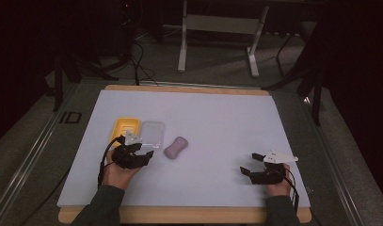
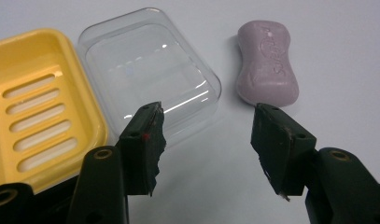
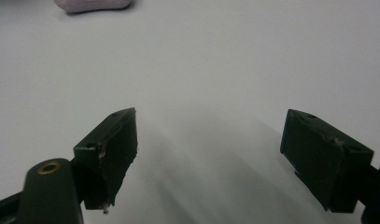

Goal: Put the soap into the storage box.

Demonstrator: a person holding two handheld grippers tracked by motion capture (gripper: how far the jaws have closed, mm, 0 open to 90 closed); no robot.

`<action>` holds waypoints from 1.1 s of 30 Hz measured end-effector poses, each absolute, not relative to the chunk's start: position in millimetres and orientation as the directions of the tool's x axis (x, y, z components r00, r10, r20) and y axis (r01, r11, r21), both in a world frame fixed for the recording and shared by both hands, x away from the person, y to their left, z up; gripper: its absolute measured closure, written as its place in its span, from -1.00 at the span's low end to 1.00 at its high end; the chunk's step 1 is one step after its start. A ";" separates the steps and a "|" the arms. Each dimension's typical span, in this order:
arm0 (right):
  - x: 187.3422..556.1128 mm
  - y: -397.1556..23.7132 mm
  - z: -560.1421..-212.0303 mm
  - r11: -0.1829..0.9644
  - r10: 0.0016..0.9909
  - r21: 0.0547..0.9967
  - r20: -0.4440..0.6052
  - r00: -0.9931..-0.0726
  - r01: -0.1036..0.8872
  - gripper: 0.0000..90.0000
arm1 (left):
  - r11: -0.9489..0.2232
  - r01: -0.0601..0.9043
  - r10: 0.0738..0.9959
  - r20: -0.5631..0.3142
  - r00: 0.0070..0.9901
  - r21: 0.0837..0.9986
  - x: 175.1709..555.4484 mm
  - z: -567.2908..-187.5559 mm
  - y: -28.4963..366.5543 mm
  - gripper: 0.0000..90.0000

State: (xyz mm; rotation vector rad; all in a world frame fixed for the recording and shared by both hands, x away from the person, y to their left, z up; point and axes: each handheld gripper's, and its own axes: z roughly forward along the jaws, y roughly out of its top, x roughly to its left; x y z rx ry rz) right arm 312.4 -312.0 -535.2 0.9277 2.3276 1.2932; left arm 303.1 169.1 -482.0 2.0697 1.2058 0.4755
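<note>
A pinkish-purple soap bar point(image 1: 175, 148) point(image 2: 267, 63) lies on the white table mat, right of a clear plastic lid point(image 1: 152, 132) point(image 2: 150, 70). A yellow slotted soap dish point(image 1: 124, 128) point(image 2: 36, 105) sits beside the lid on its left. My left gripper point(image 1: 144, 149) point(image 2: 206, 123) hovers just in front of the lid and soap, open, with only bare mat between its jaws. My right gripper point(image 1: 251, 162) point(image 3: 208, 133) rests near the mat's front right, open and holding nothing. An edge of the soap bar point(image 3: 92, 4) shows at the top of the right gripper view.
The white mat point(image 1: 212, 127) covers a wooden table whose edge point(image 1: 179, 214) runs along the front. A metal stand point(image 1: 217, 28) and cables are on the floor beyond the table. The mat's middle and right are bare.
</note>
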 end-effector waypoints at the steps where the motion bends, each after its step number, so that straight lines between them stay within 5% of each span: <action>1: 312.4 -312.0 -535.2 0.379 0.674 0.842 0.033 -0.738 0.384 -0.59 | -0.337 0.612 0.863 -0.025 0.504 0.715 303.9 -481.3 168.7 -0.01; 33: 312.4 -311.7 -535.1 0.379 0.677 0.839 0.036 -0.735 0.390 -0.59 | -0.387 0.598 0.844 0.008 0.537 0.702 334.6 -469.9 139.4 -0.09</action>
